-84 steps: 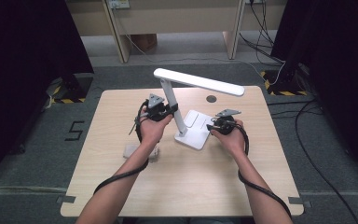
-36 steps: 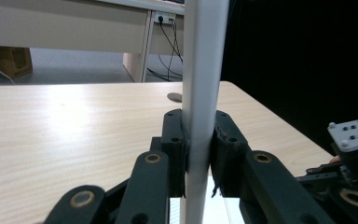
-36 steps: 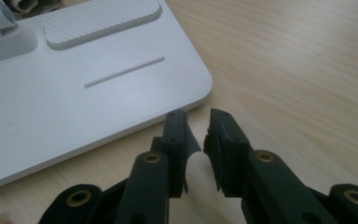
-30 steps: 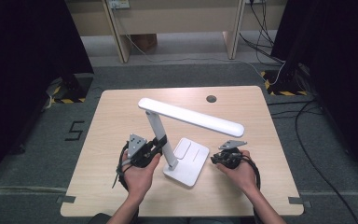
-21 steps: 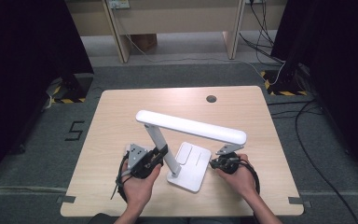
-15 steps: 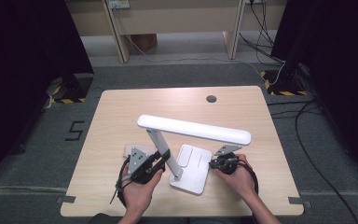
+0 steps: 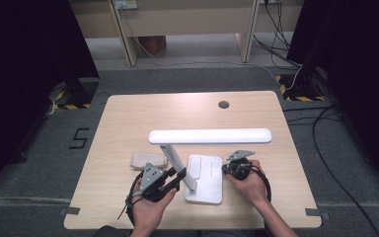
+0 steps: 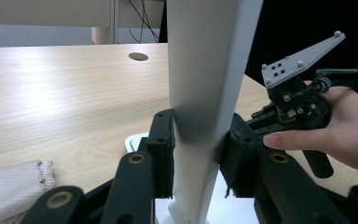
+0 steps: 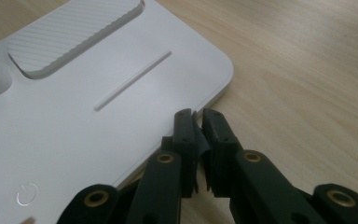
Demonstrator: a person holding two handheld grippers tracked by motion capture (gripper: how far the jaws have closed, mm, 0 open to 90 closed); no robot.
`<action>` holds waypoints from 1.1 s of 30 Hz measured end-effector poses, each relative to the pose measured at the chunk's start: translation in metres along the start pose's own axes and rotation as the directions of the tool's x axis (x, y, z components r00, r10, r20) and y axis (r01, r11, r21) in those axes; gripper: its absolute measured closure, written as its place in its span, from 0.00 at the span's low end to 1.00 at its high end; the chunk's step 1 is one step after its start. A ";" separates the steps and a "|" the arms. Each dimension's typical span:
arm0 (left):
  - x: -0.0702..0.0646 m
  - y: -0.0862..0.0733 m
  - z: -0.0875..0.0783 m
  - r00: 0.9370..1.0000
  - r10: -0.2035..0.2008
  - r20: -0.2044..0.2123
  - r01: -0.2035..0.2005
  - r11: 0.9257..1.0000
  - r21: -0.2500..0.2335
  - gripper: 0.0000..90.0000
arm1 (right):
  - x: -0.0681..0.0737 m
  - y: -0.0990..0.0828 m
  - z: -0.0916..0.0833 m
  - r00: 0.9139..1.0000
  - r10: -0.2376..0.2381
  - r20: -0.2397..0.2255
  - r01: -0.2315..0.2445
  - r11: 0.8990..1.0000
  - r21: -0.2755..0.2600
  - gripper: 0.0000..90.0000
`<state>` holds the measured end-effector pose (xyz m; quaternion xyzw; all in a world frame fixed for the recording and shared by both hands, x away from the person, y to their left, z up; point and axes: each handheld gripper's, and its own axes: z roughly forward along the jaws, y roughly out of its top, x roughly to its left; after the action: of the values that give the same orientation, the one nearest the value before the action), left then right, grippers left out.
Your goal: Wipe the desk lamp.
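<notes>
Lamp dragged to the near edge of the table, its head swung level across it.

Since the earlier pictures the desk lamp (image 7: 205, 170) has come from mid-table toward the person, both hands with it, and its long flat head (image 7: 209, 136) now runs side to side. The left gripper (image 8: 196, 154) has the slanted post (image 8: 205, 93) between its jaws; these have just been opening, and the foam pads look at most lightly against it. The right gripper (image 9: 196, 135), jaws nearly together and just been closing, points at the near corner of the base (image 9: 74, 112) with nothing clearly held. So the left hand is nearer the post, which leans up and away from it. The lamp is smooth white plastic, the base a rounded slab with a ribbed pad; a woven cloth (image 7: 148, 159) lies just left on the pale wood table (image 7: 128, 118).
</notes>
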<state>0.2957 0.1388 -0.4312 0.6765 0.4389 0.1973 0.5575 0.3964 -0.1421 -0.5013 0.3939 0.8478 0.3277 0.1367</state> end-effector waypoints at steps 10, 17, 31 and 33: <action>0.019 0.012 0.021 1.000 -0.002 -0.031 0.002 1.000 -0.001 0.76 | -0.012 0.018 0.016 1.000 0.008 0.023 -0.008 1.000 0.001 0.94; 0.029 0.019 0.034 0.999 -0.006 -0.047 0.007 1.000 0.003 0.77 | -0.020 0.029 0.025 0.999 0.010 0.040 -0.010 1.000 0.007 0.94; 0.050 0.012 0.017 0.991 0.126 0.051 -0.127 0.992 0.016 0.46 | -0.033 0.032 0.015 0.997 0.028 0.076 -0.025 0.999 -0.035 0.79; 0.058 0.004 0.005 0.985 0.167 0.046 -0.169 0.985 0.039 0.39 | -0.037 0.027 0.003 0.996 0.026 0.090 -0.022 0.999 -0.046 0.77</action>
<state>0.3318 0.1833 -0.4413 0.7269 0.3724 0.2196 0.5336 0.4376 -0.1560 -0.4873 0.4153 0.8283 0.3302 0.1800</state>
